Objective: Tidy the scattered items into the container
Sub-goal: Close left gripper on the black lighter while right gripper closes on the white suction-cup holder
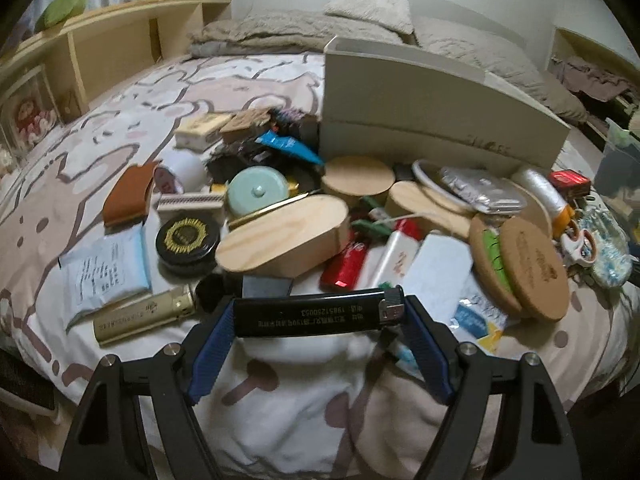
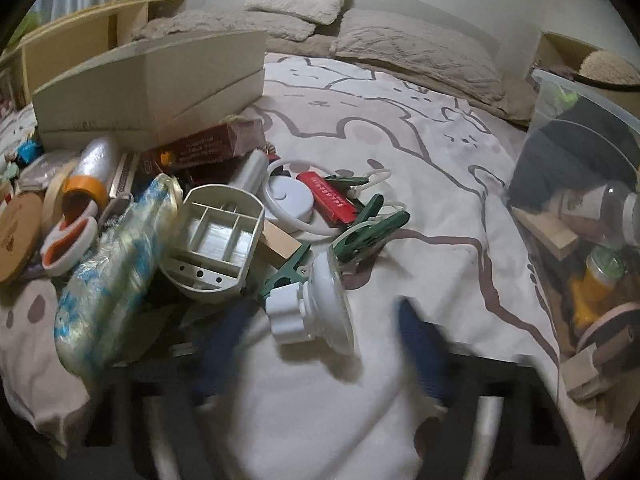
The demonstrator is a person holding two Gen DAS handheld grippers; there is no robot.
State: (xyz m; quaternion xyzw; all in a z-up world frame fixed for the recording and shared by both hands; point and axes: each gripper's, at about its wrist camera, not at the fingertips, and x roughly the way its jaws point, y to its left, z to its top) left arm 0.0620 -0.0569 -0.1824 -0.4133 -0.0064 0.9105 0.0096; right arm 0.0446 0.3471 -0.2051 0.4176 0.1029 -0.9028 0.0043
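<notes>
Crosswise between the left gripper's [image 1: 318,316] blue pads [image 1: 212,344] sits a black lighter [image 1: 316,312], its metal head at the right pad and its base at the left, clamped end to end and lifted clear of the bedspread [image 1: 304,400]. Beyond it the clutter spreads: a gold lighter [image 1: 144,314], a wooden oval box [image 1: 284,232], a red lighter [image 1: 346,264] and cork coasters [image 1: 532,264], with a white box [image 1: 432,112] behind.

The right gripper [image 2: 320,328] is blurred; its jaws stand apart around a white suction hook [image 2: 316,308], and whether the pads [image 2: 420,344] press it cannot be told. The clear container [image 2: 580,208] stands to the right, already holding several items.
</notes>
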